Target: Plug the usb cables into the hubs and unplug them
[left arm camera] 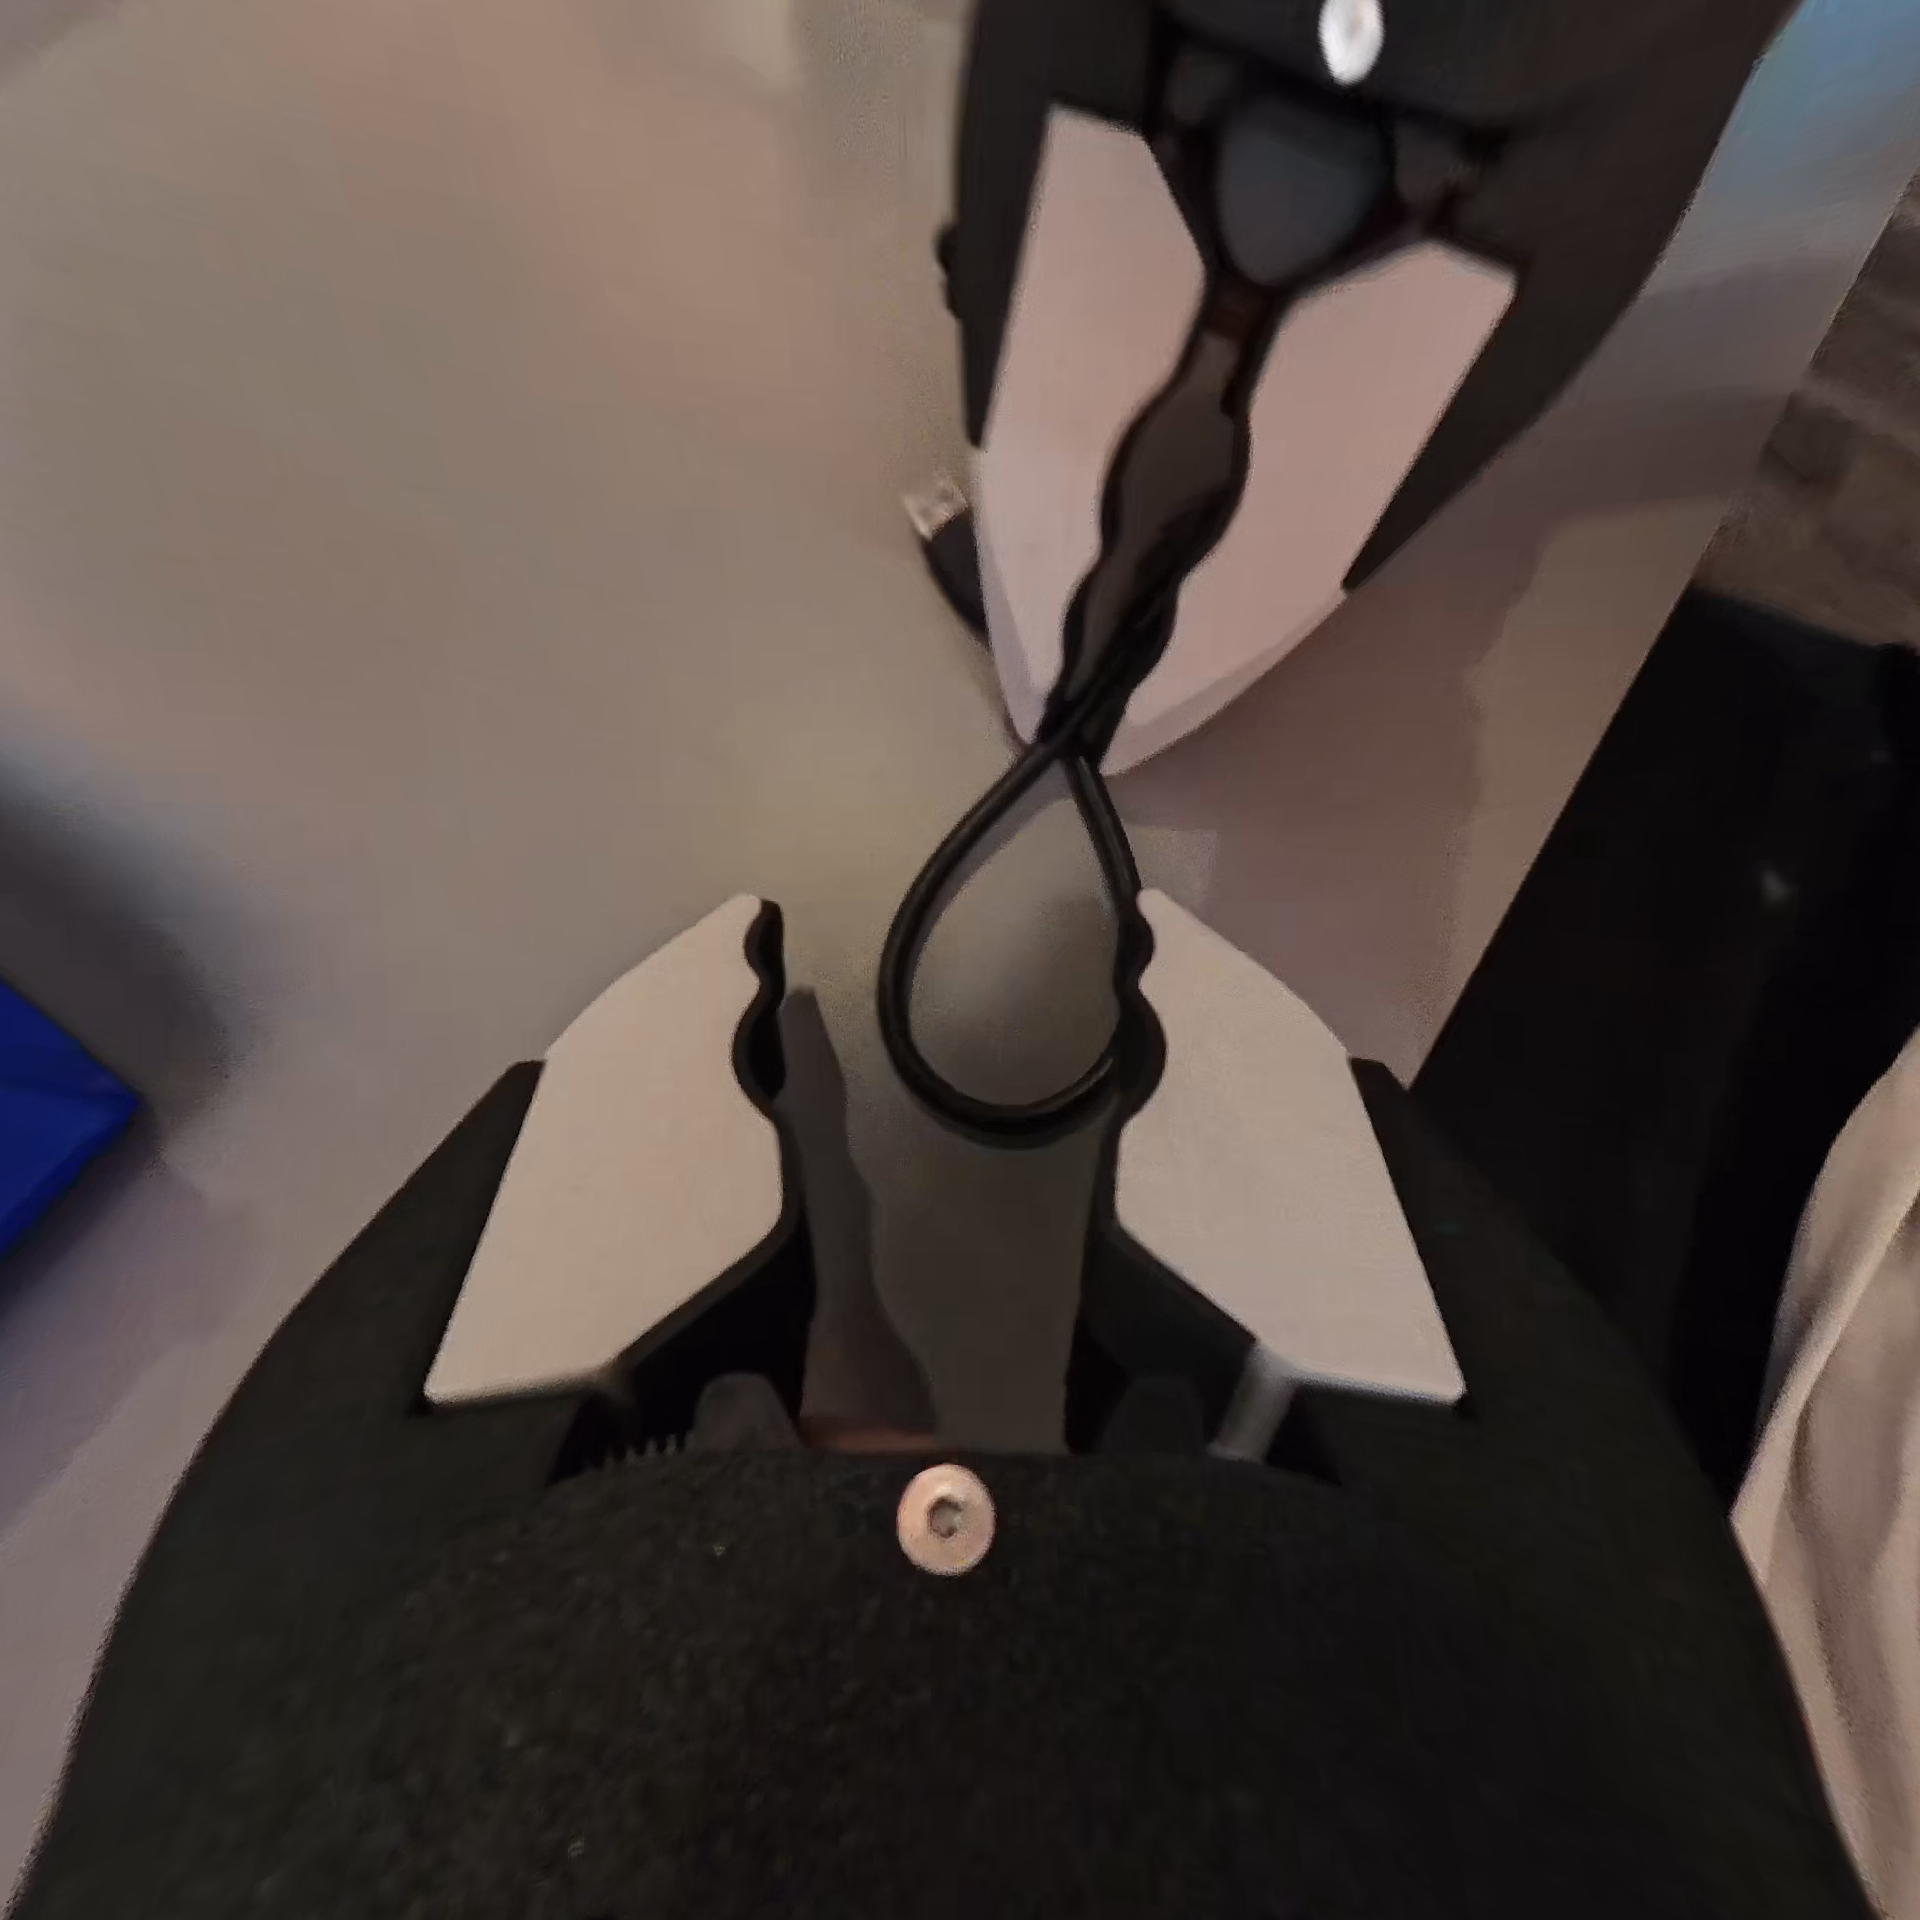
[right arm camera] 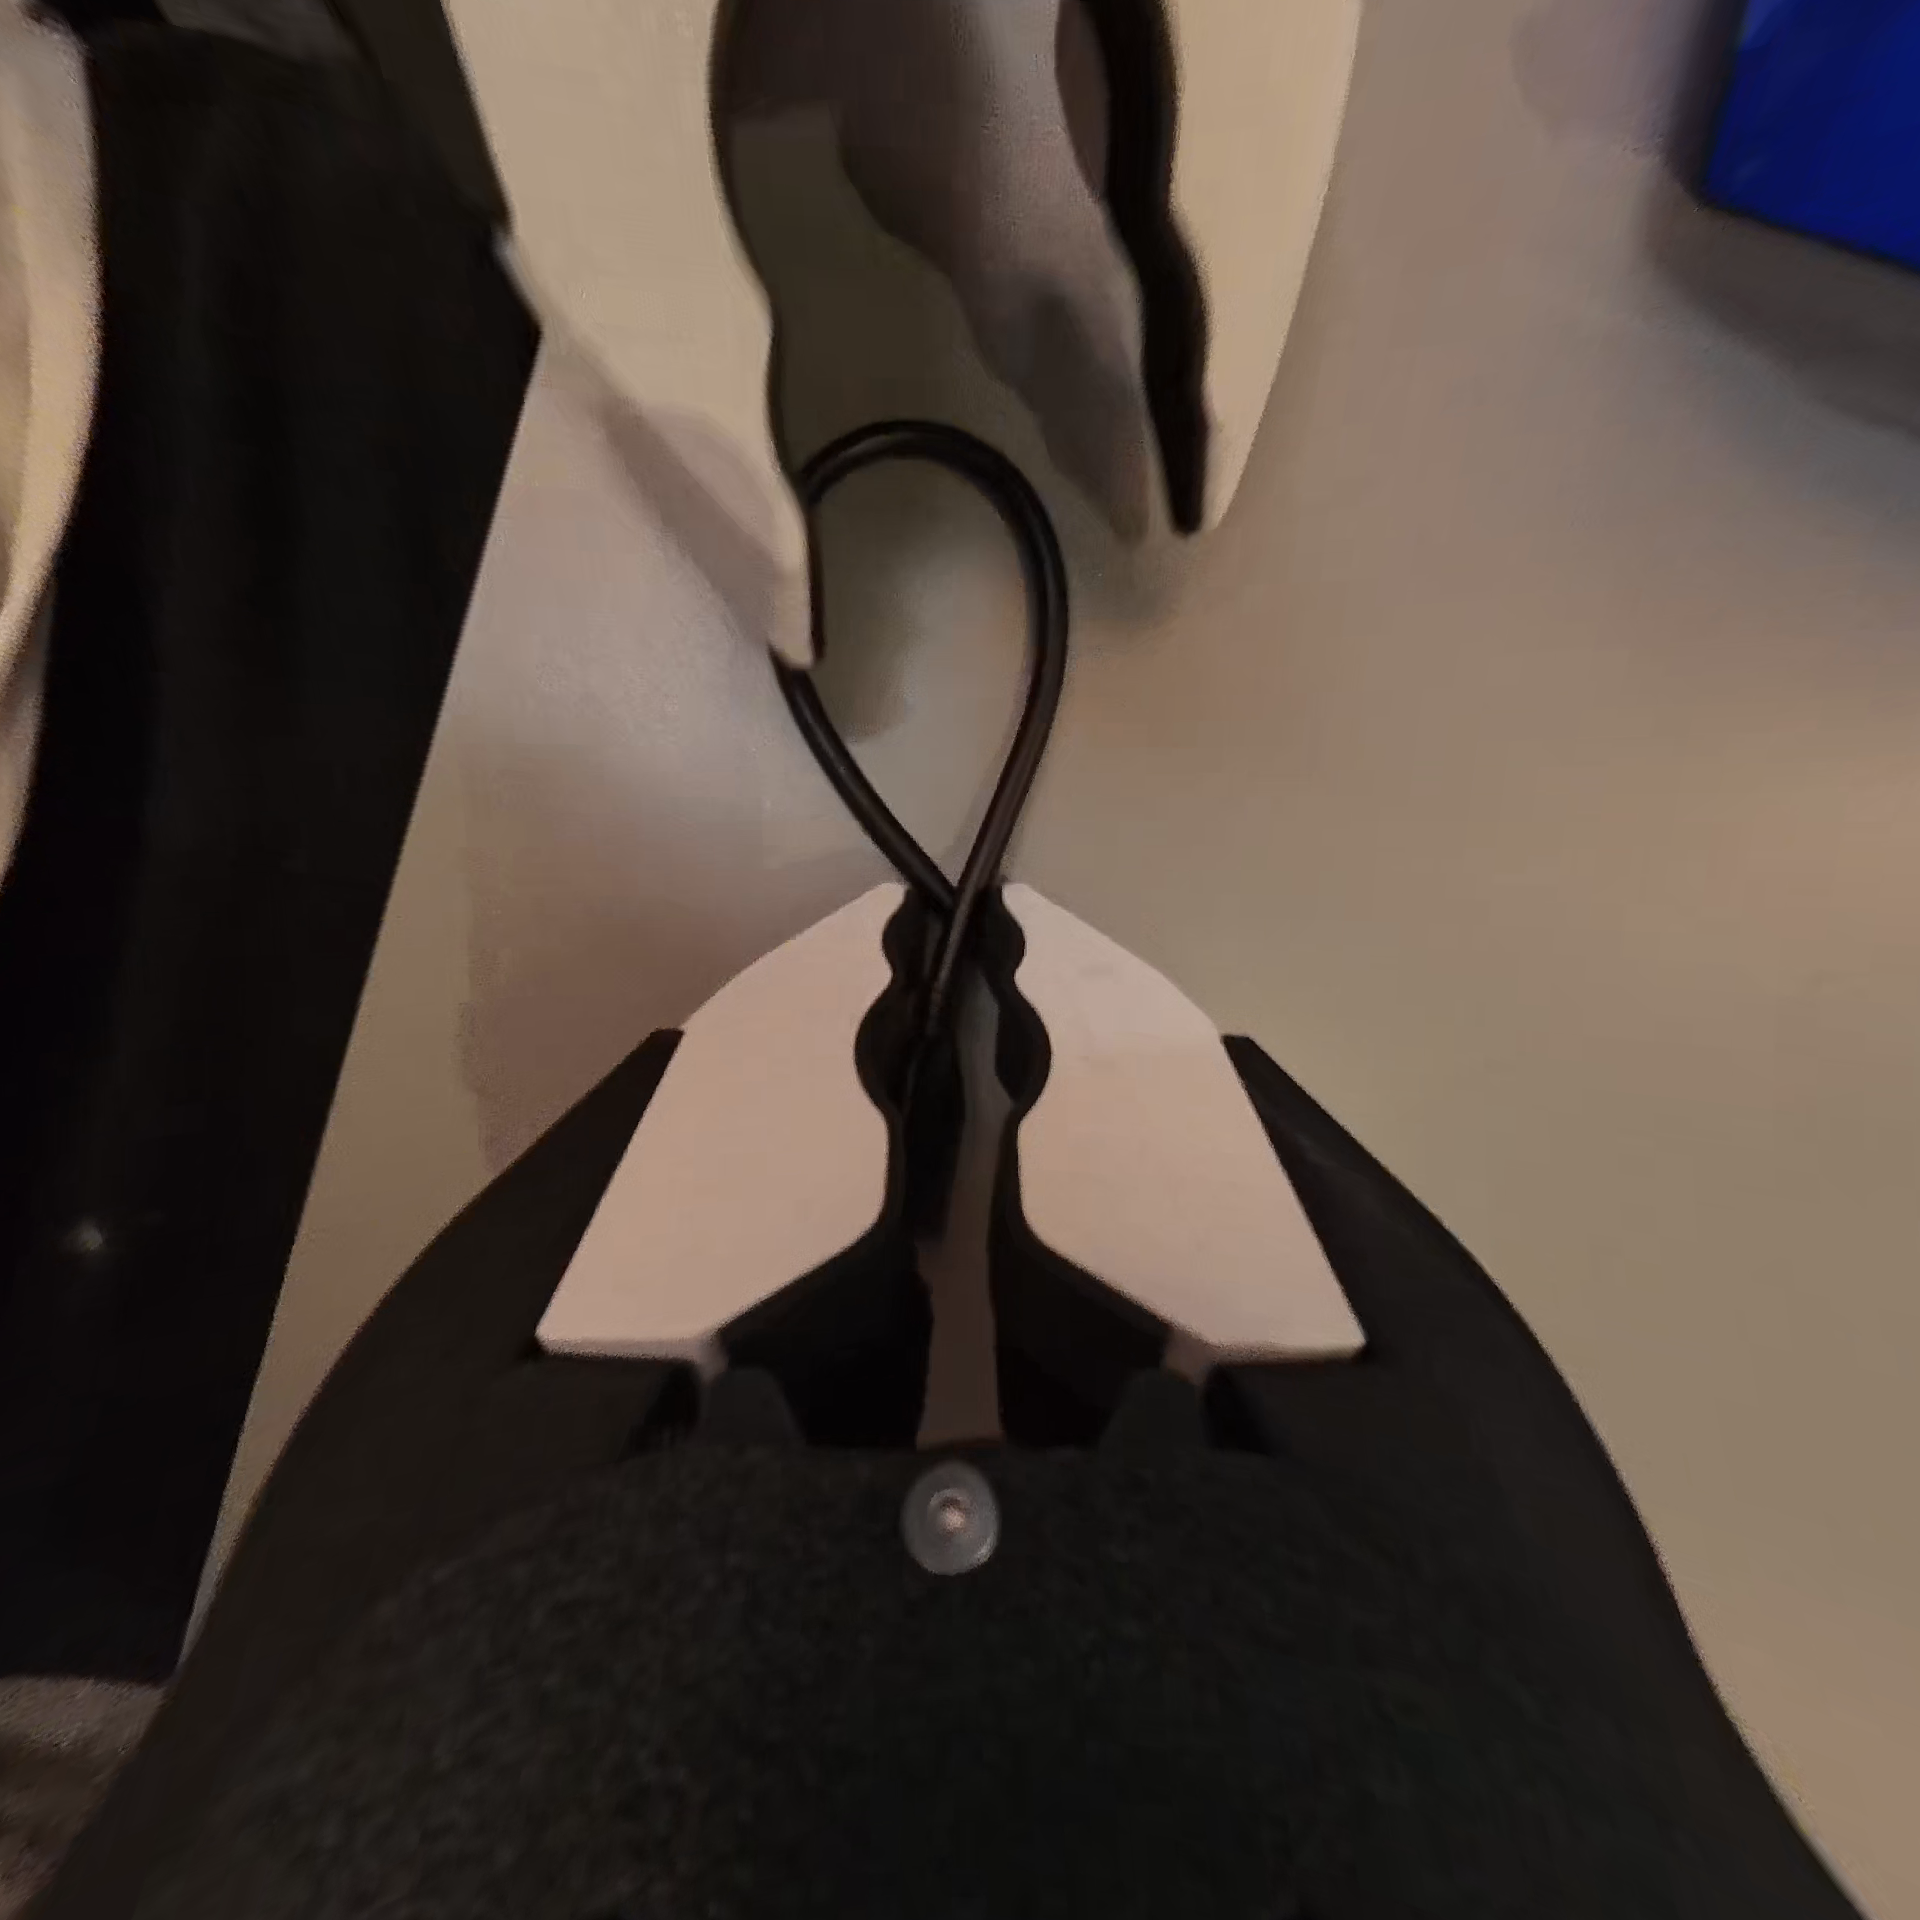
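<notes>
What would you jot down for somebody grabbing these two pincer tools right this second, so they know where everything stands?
Right gripper: shut on the black USB cable, pinching both strands where they cross.
Left gripper: open, its fingers either side of the cable's loop, which lies against one finger; no grip.
A USB plug lies on the pale table beside the right gripper; whether it belongs to this cable cannot be told.
A blue object sits at the table's edge. No hub is in view.
Done: cable gripped. Left: nothing shows as plugged; find the hub, plug in, unplug.

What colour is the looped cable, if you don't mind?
Black; the cable loop shows best in the right wrist view.
</notes>
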Demonstrator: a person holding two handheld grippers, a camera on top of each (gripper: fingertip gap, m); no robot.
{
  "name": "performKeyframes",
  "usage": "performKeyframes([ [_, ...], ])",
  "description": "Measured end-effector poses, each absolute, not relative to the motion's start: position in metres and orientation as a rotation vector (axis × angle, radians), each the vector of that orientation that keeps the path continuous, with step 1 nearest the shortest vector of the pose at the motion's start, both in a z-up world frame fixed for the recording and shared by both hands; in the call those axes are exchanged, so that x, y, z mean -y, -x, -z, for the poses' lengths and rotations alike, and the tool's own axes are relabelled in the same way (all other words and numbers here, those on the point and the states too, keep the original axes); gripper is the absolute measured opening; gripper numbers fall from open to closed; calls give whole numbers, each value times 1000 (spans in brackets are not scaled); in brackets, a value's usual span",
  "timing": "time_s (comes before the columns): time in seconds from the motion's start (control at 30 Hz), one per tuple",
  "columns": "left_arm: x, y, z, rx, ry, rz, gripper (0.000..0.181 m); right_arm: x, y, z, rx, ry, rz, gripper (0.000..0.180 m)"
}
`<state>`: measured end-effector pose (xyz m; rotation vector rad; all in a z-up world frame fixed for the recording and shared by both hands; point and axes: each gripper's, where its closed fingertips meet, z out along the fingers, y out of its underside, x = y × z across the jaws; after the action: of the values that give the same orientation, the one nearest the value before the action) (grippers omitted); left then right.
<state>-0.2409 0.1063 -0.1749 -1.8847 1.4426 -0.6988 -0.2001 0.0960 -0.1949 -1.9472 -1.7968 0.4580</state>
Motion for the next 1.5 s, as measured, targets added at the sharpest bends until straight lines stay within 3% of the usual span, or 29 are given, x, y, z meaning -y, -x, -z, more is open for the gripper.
performKeyframes([
  [0.2, -130, 247, 131, -1189, 1779, 811, 55, -91, 186, 190, 1700, 1942, -310, 8],
  [0.37, -136, 251, 128, -1148, 1775, 774, 52, -101, 145, 122, 1467, 1886, -198, 8],
  [0.53, -134, 248, 132, -1168, 1780, 756, 50, -126, 13, 16, 1147, 1941, 102, 8],
  [0.6, -133, 245, 134, -1181, 1783, 753, 50, -138, -59, 4, 987, 2074, 209, 7],
  [0.7, -130, 241, 135, -1199, 1783, 753, 50, -144, -133, 56, 716, 2450, 123, 8],
  [0.83, -127, 238, 138, -1220, 1782, 746, 50, -153, -147, 132, 645, 2694, -16, 8],
  [1.13, -124, 241, 142, -1243, 1786, 723, 51, -183, -156, 193, 791, 2886, -41, 9],
  [1.2, -124, 242, 144, -1252, 1793, 715, 51, -182, -155, 193, 778, 2902, -72, 11],
  [1.3, -123, 243, 145, -1258, 1791, 701, 51, -174, -162, 188, 784, 2932, -72, 35],
  [1.5, -123, 244, 147, -1260, 1799, 698, 51, -173, -168, 148, 631, 2754, -142, 39],
])
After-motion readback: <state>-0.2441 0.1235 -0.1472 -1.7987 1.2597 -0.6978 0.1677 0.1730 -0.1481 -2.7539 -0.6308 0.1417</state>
